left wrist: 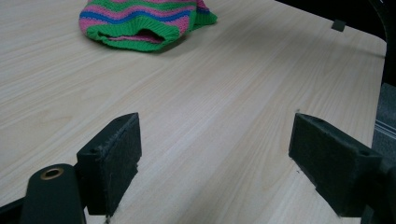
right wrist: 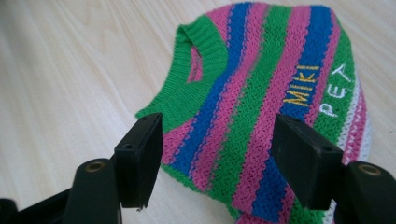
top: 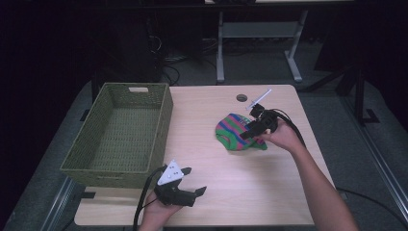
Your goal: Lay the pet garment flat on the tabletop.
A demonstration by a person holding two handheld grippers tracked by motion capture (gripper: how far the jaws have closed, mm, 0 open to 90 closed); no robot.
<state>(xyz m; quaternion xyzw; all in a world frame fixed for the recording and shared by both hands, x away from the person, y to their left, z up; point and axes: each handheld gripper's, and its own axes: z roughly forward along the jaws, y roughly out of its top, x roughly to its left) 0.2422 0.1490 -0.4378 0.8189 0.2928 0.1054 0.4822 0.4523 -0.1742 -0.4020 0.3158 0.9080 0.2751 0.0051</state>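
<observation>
A small knitted garment (top: 232, 132) striped green, pink and blue lies flat on the wooden table (top: 207, 159), right of centre. In the right gripper view the knit (right wrist: 261, 93) carries yellow and white lettering. My right gripper (right wrist: 217, 154) hovers just over its near edge, jaws open with the stripes between them; from above, the right gripper (top: 248, 133) sits at the garment's right side. My left gripper (top: 193, 181) is open near the table's front edge, nothing between its pads (left wrist: 114, 158). Far ahead of it lies the garment (left wrist: 140, 21).
An empty green woven basket (top: 120, 132) stands at the table's left. A round cable hole (top: 241, 97) sits near the far edge. Beyond the table are desk legs (top: 220, 48) and cables on the floor.
</observation>
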